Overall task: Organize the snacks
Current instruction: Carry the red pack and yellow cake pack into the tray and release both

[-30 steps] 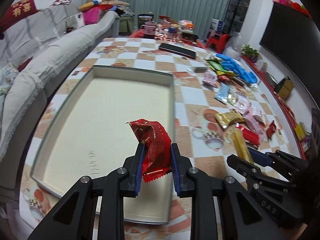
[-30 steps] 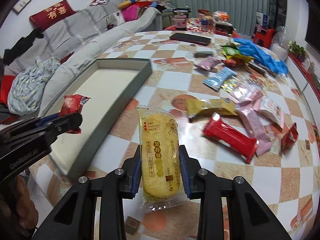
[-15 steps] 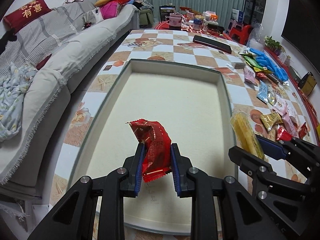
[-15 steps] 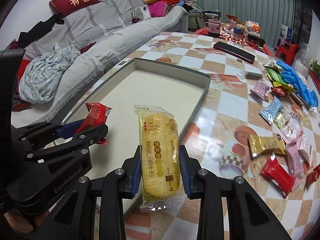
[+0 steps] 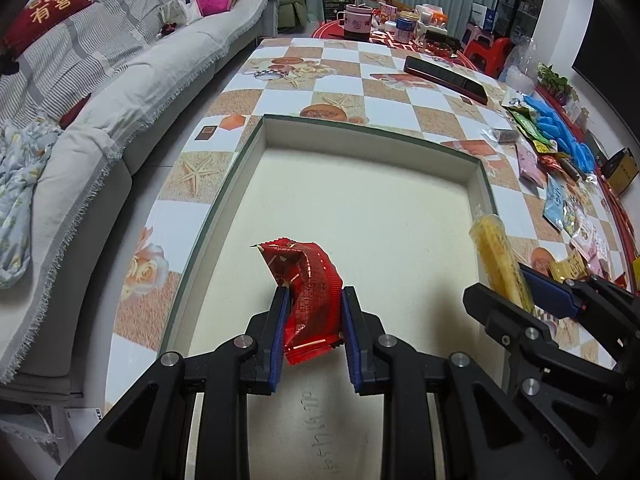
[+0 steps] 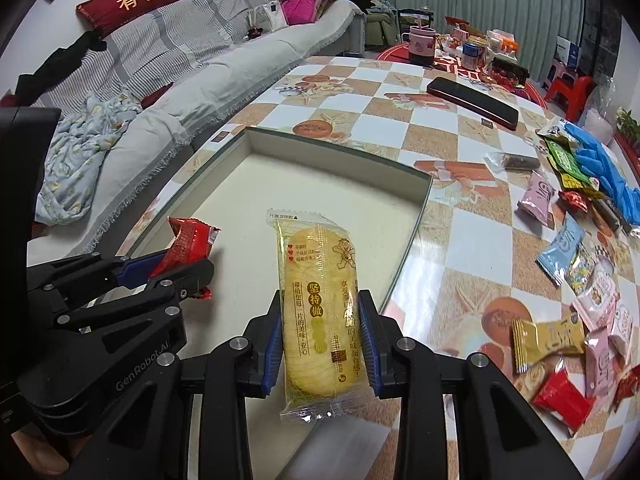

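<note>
Left wrist view: the tabletop (image 5: pixel 352 76), checkered with printed pictures, carries a big shallow tray (image 5: pixel 476 184) with a bare cream floor, and both grippers hang over its near end. The tray floor lies straight below and ahead of both loads, so the coming drop turns on that. The left gripper (image 5: pixel 312 322) sits over the tray's near-middle, nearer the sofa-side wall; the right gripper (image 6: pixel 320 338) is close to the tray's other long wall, and its packet's tip seems to overlap that rim, though fisheye bend makes this unsure. The yellow cracker packet (image 6: pixel 318 308) is pinched across its width by the right gripper, long axis pointing away from the camera along the fingers. The red snack packet (image 5: pixel 308 284) is pinched by the left gripper, crumpled, its top flopping toward the sofa side. Loose snacks (image 6: pixel 572 280) lie scattered on the tabletop well apart from the tray, on the right gripper's side. Height of either packet above the tray floor cannot be judged. The tray's near wall is cut off behind the gripper bodies.
</note>
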Available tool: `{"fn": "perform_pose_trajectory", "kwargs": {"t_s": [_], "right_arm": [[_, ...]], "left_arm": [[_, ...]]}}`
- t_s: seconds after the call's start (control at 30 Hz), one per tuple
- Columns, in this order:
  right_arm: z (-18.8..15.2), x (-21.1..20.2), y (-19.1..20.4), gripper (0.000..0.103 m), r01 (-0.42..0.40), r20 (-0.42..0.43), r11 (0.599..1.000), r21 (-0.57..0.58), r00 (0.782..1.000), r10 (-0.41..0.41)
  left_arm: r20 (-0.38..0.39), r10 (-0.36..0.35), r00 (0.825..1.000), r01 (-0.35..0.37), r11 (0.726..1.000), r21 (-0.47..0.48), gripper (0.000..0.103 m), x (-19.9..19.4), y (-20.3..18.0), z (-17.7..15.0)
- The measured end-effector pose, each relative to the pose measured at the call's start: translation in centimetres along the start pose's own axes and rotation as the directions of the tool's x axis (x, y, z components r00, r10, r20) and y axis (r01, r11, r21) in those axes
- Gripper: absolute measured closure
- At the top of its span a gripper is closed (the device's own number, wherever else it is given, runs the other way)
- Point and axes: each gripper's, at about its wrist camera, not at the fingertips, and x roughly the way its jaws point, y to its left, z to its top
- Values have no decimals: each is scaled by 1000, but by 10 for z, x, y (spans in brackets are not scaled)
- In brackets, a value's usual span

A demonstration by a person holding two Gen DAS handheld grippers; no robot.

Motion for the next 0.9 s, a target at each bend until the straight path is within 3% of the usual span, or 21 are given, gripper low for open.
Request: {"fn": "perform_pose_trajectory", "kwargs": {"t_s": [0.4, 0.67, 0.9], "right_arm": [[22, 29, -1, 68, 19, -37, 1000, 10, 999, -18], [33, 45, -1, 68, 34, -51, 999, 1, 998, -34], [50, 59, 4, 65, 39, -71, 998, -51, 997, -42]], "left_arm": [[-18, 24, 1000, -24, 1000, -12, 76, 23, 12, 35], [-40, 30, 999, -31, 999, -20, 76, 37, 18, 41], [-55, 4, 998, -5, 1000, -27, 73, 42, 18, 57]]}}
